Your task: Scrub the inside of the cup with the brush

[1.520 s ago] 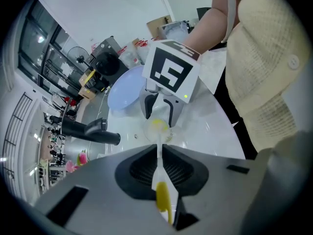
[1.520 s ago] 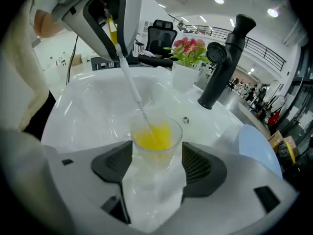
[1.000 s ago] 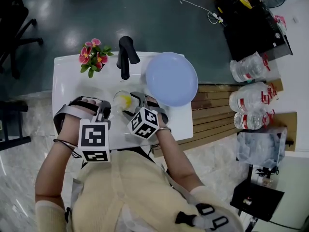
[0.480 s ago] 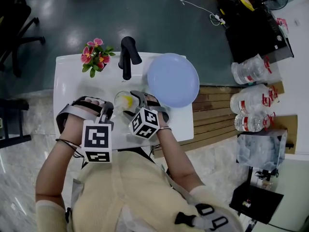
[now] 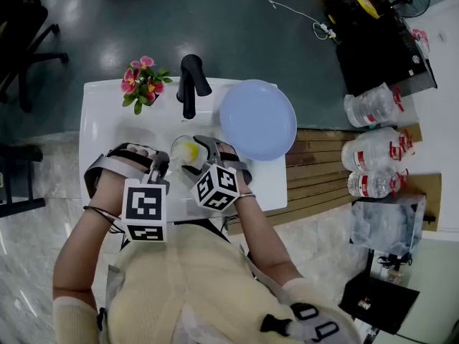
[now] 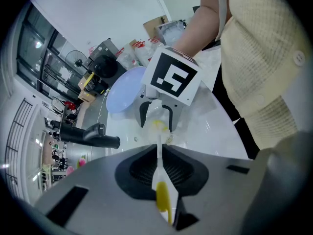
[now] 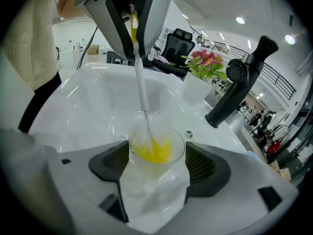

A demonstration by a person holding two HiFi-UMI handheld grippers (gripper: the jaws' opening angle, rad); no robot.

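A clear glass cup stands in the white sink. My right gripper has its jaws wide on either side of the cup, with a thin gap at the right pad, so it is open. My left gripper is shut on the white handle of the brush. The brush slants down from the left gripper into the cup, and its white and yellow bristle head sits at the bottom. The right gripper is just right of the left one.
A black faucet rises at the sink's far edge, with a pot of pink flowers to its left. A pale blue plate lies right of the cup. Water bottles stand on the floor at the right.
The right gripper's marker cube has shifted slightly toward me and to the right. The brush and the left gripper have hardly moved.
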